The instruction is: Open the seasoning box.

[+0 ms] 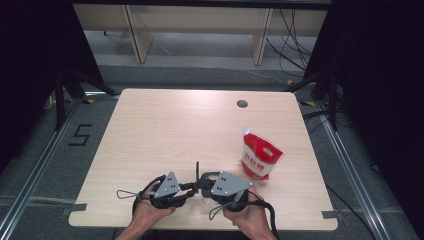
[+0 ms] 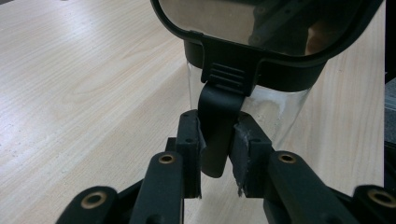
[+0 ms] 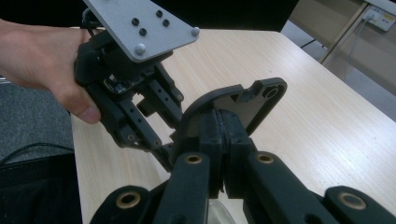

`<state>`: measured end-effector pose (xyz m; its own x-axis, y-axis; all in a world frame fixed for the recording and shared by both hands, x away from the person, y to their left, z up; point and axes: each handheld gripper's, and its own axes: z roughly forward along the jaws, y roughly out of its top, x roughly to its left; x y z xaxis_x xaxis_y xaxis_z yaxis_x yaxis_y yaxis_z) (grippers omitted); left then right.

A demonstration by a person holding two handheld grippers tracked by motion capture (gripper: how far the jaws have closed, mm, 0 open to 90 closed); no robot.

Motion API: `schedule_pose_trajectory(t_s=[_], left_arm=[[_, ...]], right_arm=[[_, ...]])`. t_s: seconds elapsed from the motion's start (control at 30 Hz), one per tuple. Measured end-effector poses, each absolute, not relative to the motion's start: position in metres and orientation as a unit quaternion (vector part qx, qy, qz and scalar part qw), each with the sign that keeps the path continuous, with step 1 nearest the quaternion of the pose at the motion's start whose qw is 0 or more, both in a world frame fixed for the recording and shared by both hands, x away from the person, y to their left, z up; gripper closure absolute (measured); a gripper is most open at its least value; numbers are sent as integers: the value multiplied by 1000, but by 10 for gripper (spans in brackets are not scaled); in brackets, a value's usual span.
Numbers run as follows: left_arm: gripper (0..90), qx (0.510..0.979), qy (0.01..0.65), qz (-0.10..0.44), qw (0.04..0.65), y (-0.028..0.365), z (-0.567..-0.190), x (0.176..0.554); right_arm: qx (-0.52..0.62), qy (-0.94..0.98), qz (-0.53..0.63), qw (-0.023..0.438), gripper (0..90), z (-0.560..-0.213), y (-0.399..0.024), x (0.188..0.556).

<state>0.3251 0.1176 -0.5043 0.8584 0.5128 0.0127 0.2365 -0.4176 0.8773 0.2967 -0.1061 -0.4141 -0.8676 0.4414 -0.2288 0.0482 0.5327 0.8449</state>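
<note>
Grippers meet at the near edge of the table, well apart from the red sugar pouch to their right. Between them is a clear container with a black lid. The left gripper is clamped on the lid's latch tab; the right gripper is pinched tight on the lid's rim.

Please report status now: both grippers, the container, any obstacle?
Left gripper shut on container's latch tab. Right gripper shut on black lid. Red pouch stands apart, no obstacle.
</note>
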Motion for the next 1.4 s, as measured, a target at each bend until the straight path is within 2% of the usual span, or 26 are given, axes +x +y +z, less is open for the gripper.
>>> schedule_pose_trajectory(t_s=[0.9, 1.13, 1.37, 1.4], left_arm=[[729, 826, 244, 139, 488, 116, -505, 322], [501, 827, 255, 147, 480, 121, -503, 321], [390, 819, 272, 142, 485, 131, -499, 317], [349, 822, 272, 141, 481, 133, -498, 318]], right_arm=[[143, 849, 462, 213, 865, -415, -100, 298], [163, 840, 472, 213, 826, -418, -121, 302], [201, 826, 480, 217, 715, -426, -148, 303], [221, 822, 481, 212, 687, -429, -159, 303]])
